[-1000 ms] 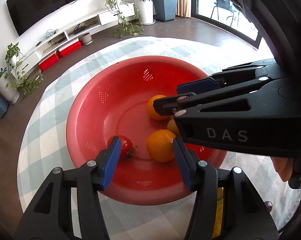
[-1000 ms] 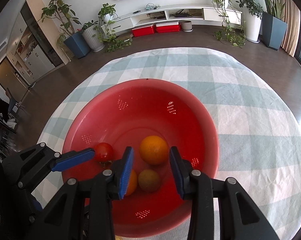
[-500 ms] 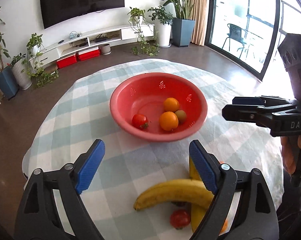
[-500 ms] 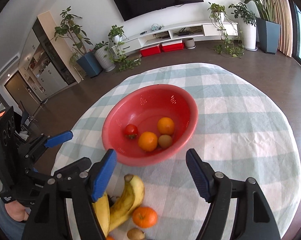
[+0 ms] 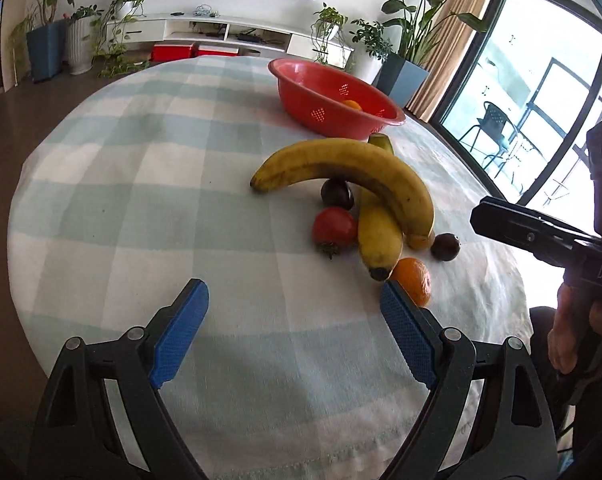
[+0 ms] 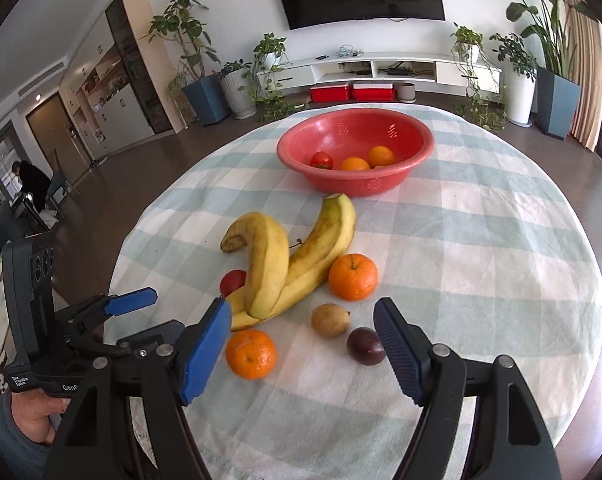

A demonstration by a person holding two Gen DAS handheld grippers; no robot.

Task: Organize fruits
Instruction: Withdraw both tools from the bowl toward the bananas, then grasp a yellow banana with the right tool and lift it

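While both tongs hang over the near side of the round table (image 6: 501,216), neither one holds any fruit. The left gripper (image 5: 293,332) stands wide open with only checked cloth between its blue pads. The right gripper (image 6: 301,344) is wide open too, and a small brown fruit (image 6: 330,320), maybe a kiwi, shows between its pads, though nothing presses on it.

Far across the table sits the red bowl (image 6: 381,186). A tomato and two oranges lie inside it already.

Most fruit waits on the cloth, near the tongs. Two bananas (image 6: 285,264) cross each other in a heap. A tomato (image 6: 232,282) peeks out on their left. One orange (image 6: 353,277) touches the right banana, and another orange (image 6: 251,354) sits just beside the right gripper's left pad. A dark purple fruit (image 6: 365,346) sits just beside the right pad.

Things could go wrong from here. The round fruits may roll if a pad bumps them, and the table edge is near, so one could drop to the floor. The bananas lean on each other, so lifting one may drag the other and knock the tomato away. The two tongs are close together, so they may bump if both reach for the heap at once.
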